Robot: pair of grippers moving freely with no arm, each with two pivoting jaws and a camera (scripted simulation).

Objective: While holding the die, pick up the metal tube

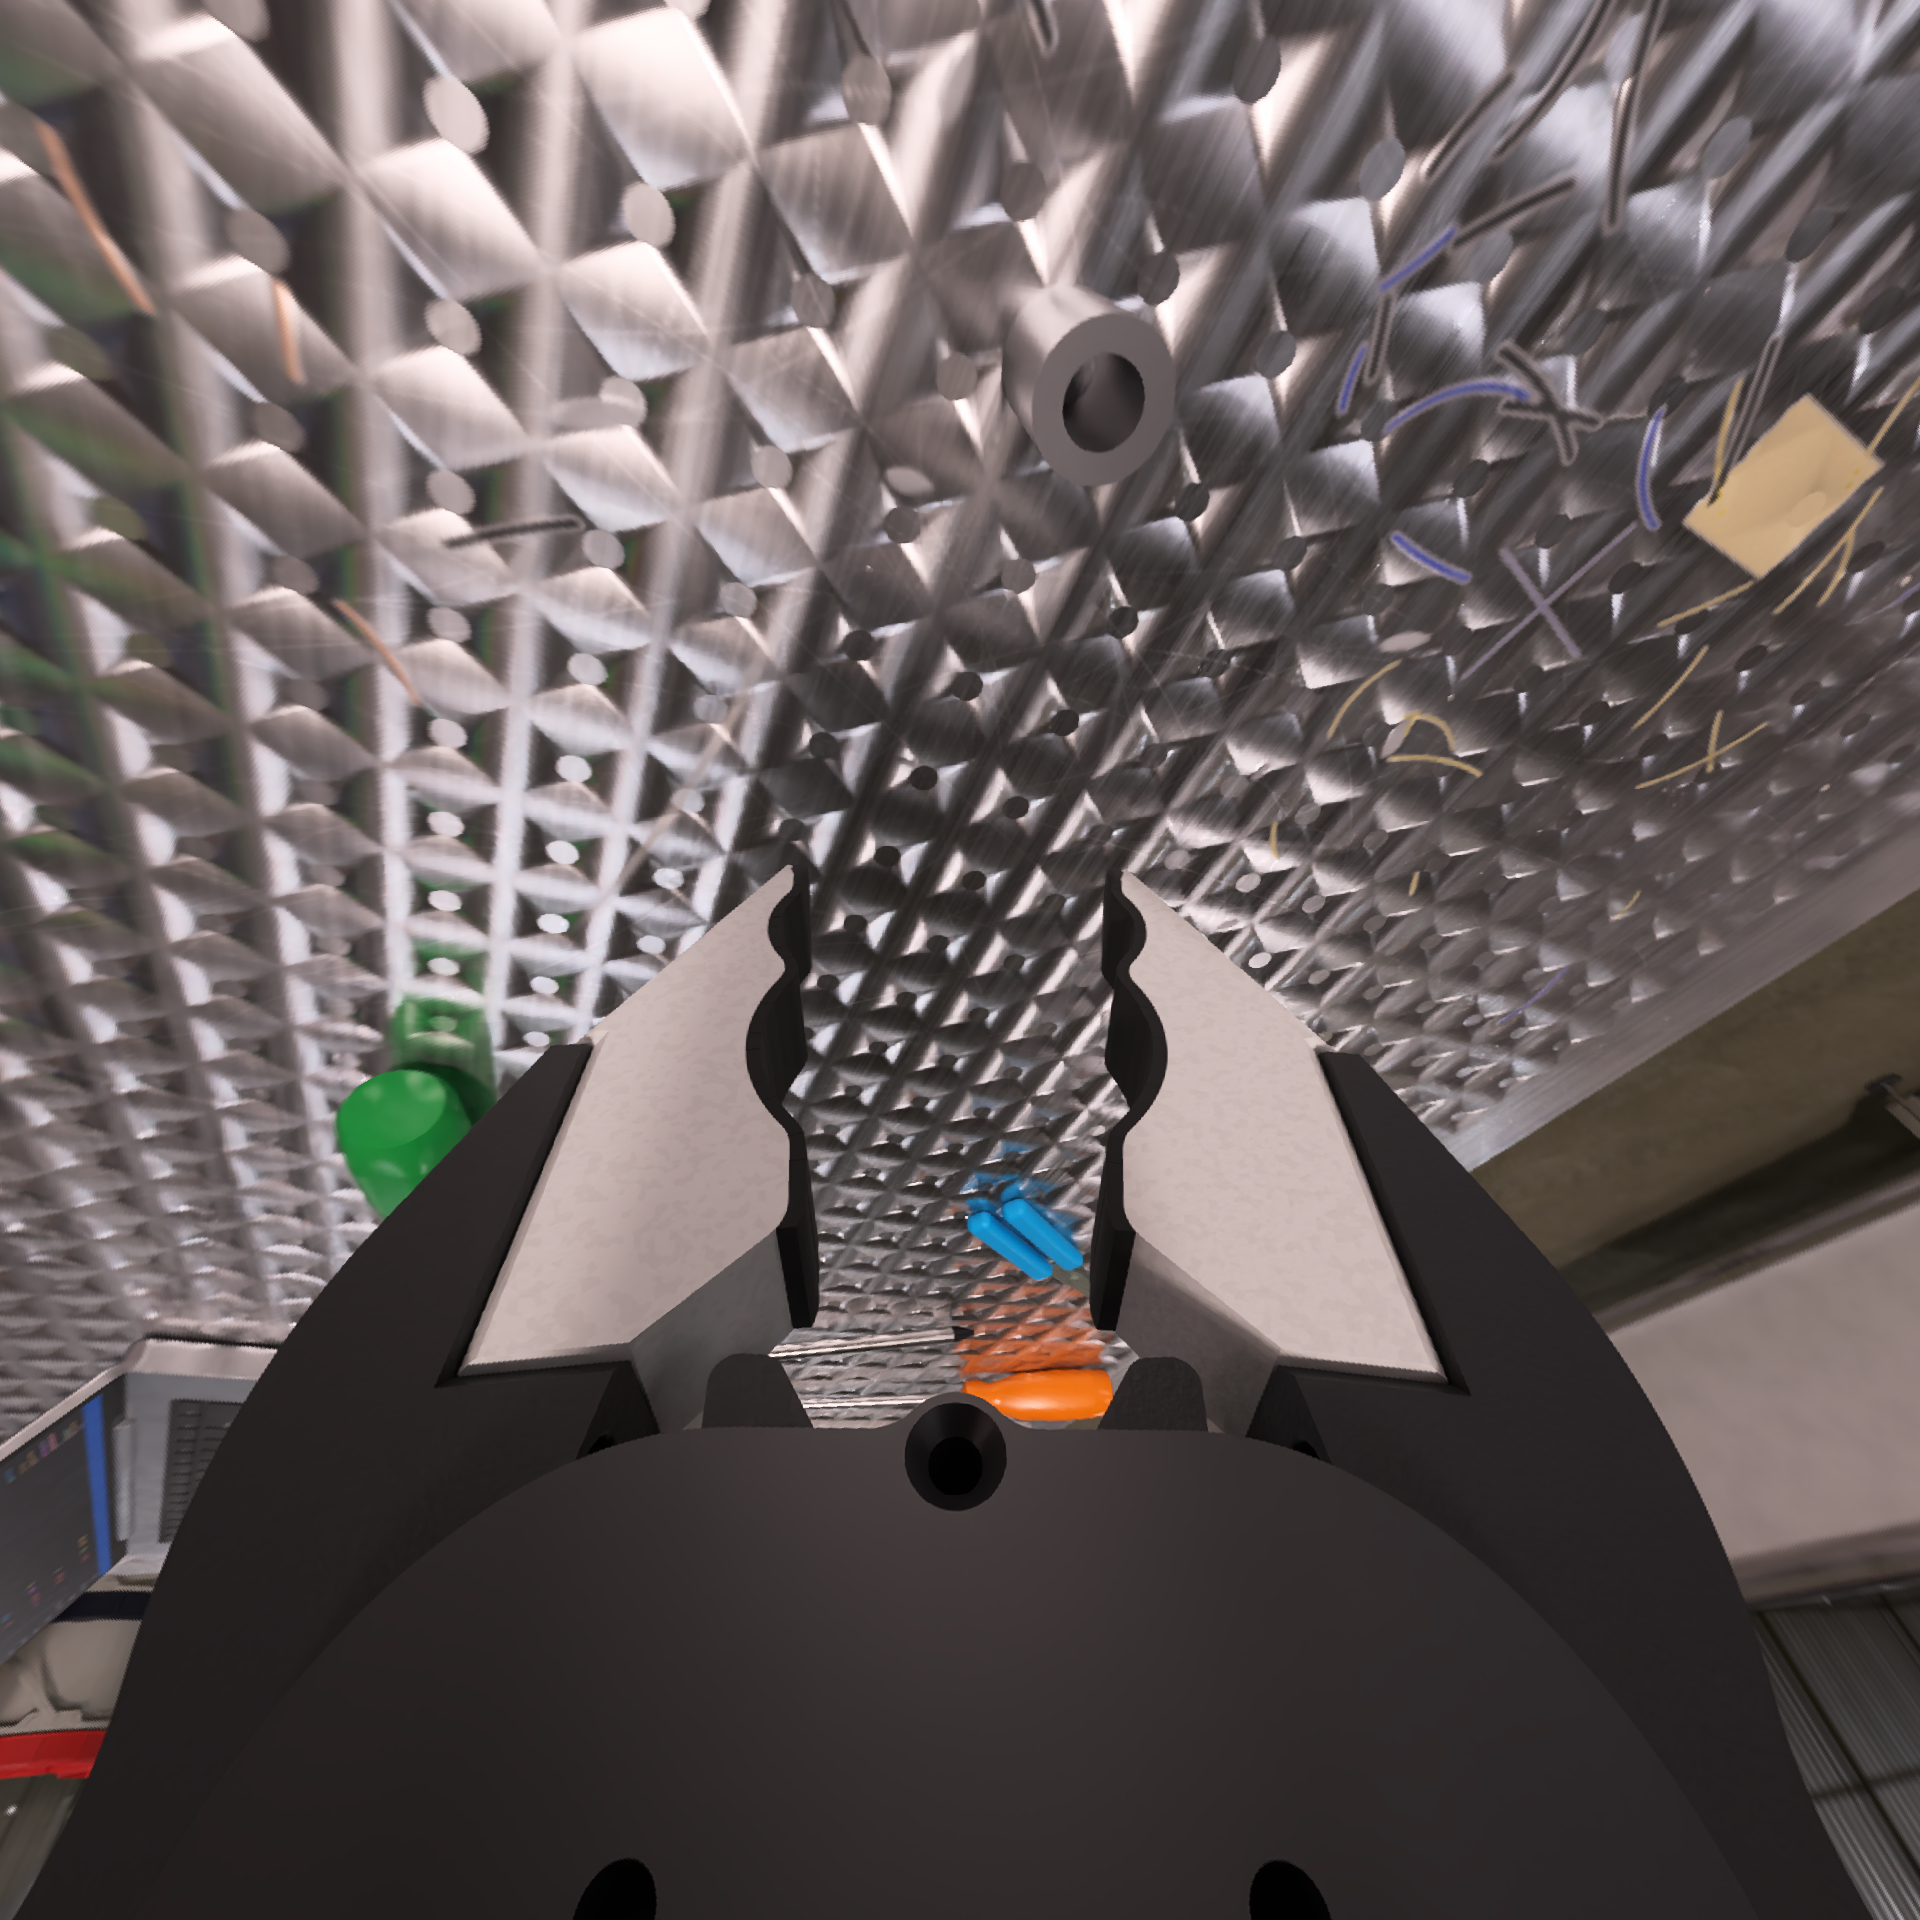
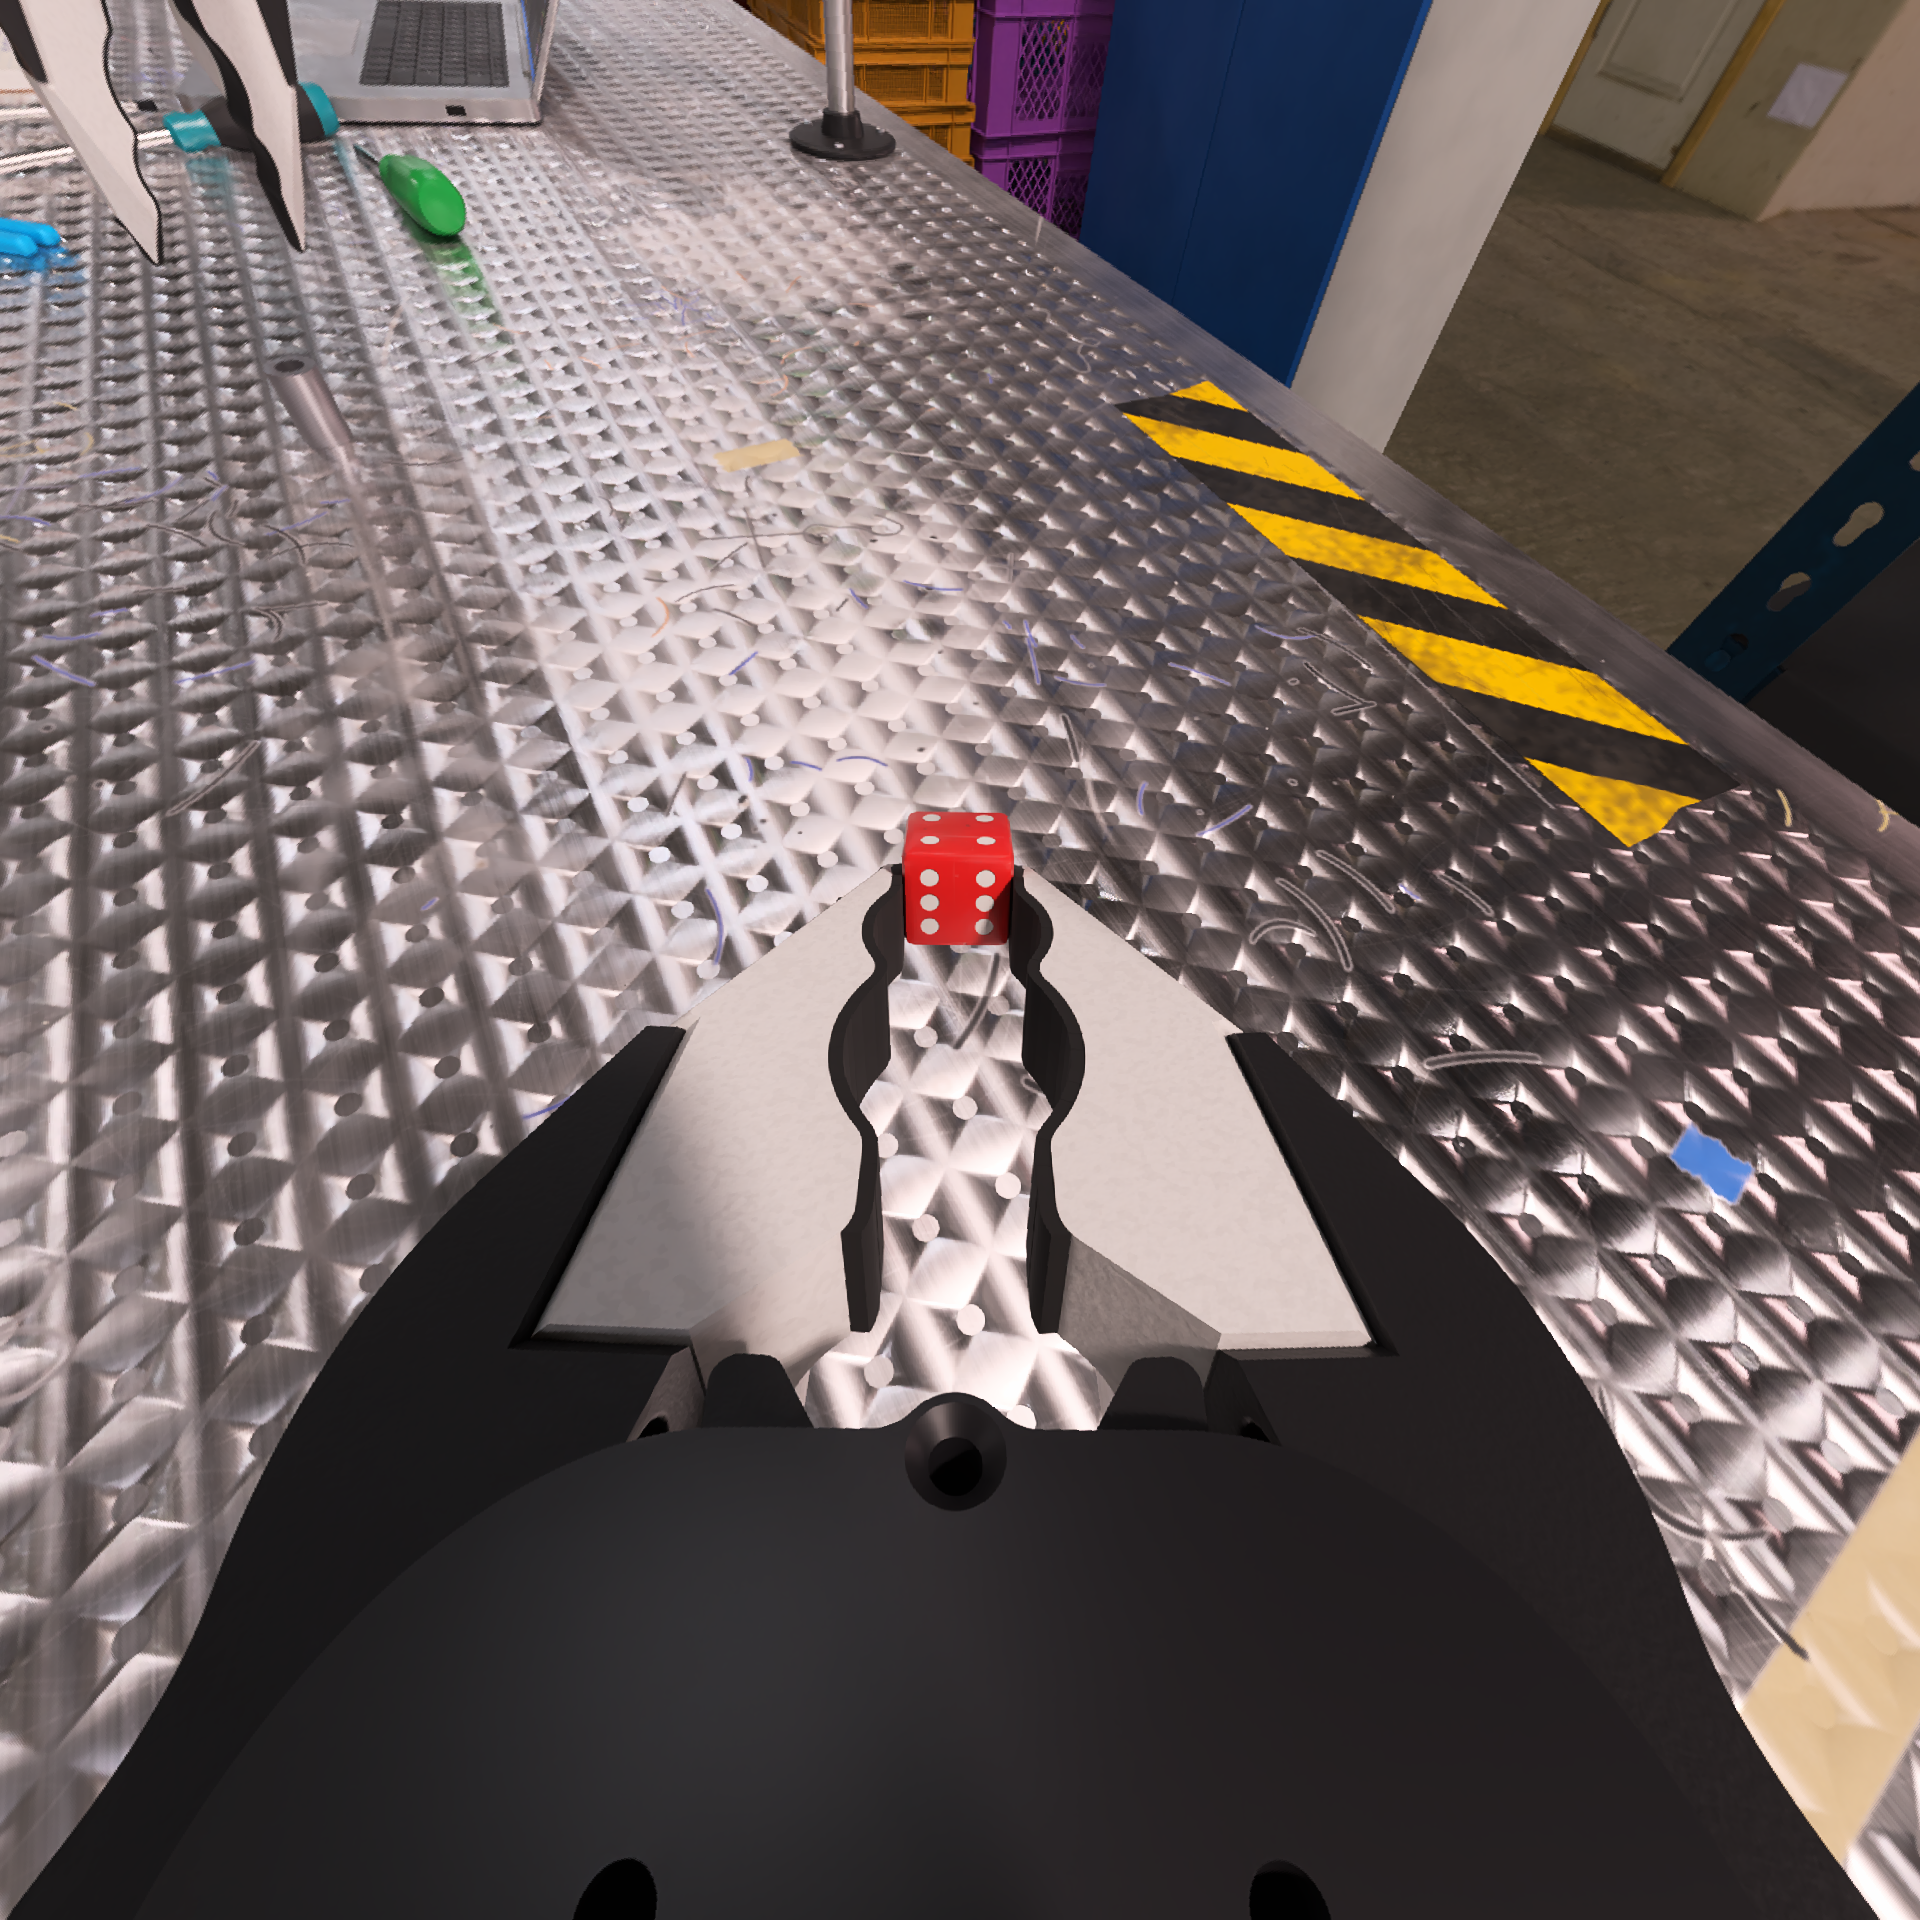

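Observation:
My right gripper [image 2: 958, 883] is shut on a red die [image 2: 956, 878] with white dots, held at its fingertips above the metal table [image 2: 623, 644]. The grey metal tube [image 1: 1091, 390] lies on the table ahead of my left gripper [image 1: 956, 894], its open end facing the camera. My left gripper is open and empty, well short of the tube. In the right wrist view the tube [image 2: 310, 405] lies far left, and the left gripper's fingers [image 2: 265, 135] hang above the table at the top left.
A green-handled screwdriver [image 2: 421, 192] lies near the left gripper, also in the left wrist view [image 1: 410, 1112]. Blue-handled [image 1: 1013, 1231] and orange [image 1: 1039, 1392] tools lie under the left gripper. A laptop [image 2: 447, 57], a post [image 2: 840, 125], hazard tape [image 2: 1423, 613] and the table edge are at the right.

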